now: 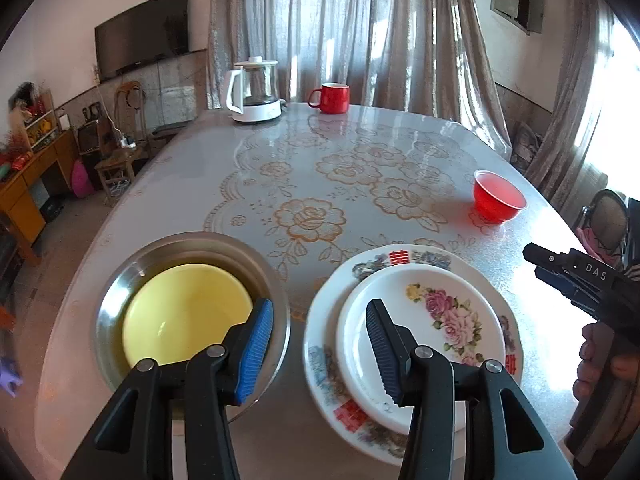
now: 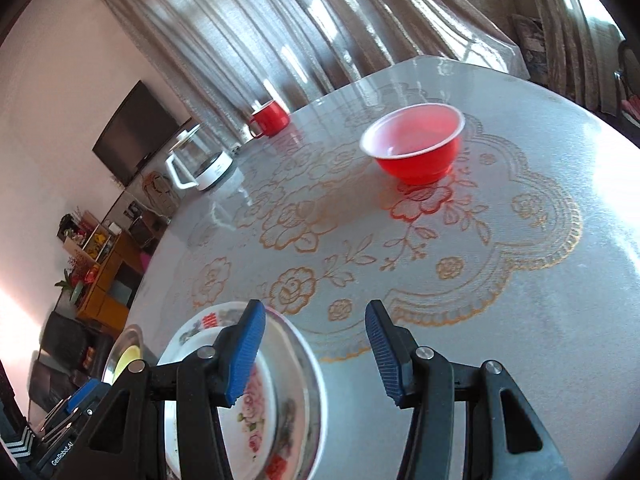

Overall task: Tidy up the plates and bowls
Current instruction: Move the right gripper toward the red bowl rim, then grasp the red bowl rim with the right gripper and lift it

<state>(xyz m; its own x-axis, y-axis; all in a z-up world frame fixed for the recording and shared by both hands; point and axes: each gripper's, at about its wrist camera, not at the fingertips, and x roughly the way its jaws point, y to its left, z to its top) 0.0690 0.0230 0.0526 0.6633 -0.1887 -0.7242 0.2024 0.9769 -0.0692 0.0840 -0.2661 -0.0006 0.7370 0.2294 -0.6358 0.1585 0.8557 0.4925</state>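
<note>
- The left tool (image 1: 320, 344) hangs over the near edge of the table (image 1: 192, 184) with its jaws apart and nothing between them; one pad is over the steel basin, the other over the plates.
- A steel basin (image 1: 120, 300) sits at the near left of the table, with a yellow bowl (image 1: 180, 316) nested inside it. The yellow bowl looks empty.
- Just beside the basin on the right, a small white plate with pink flowers (image 1: 440, 312) lies stacked on a larger patterned plate (image 1: 320, 344).
- The right tool (image 2: 316, 344) also stands open, gripping nothing; its left pad is above the rim of the stacked plates (image 2: 296, 400), its right pad over bare tablecloth.
- A red bowl (image 2: 416, 148) stands alone, well apart from the stacks, farther along the table on the right side. Its pale inside shows nothing in it.
- At the far edge stand a red mug (image 1: 332, 98) and a glass kettle on a white base (image 1: 256, 92), near each other.
</note>
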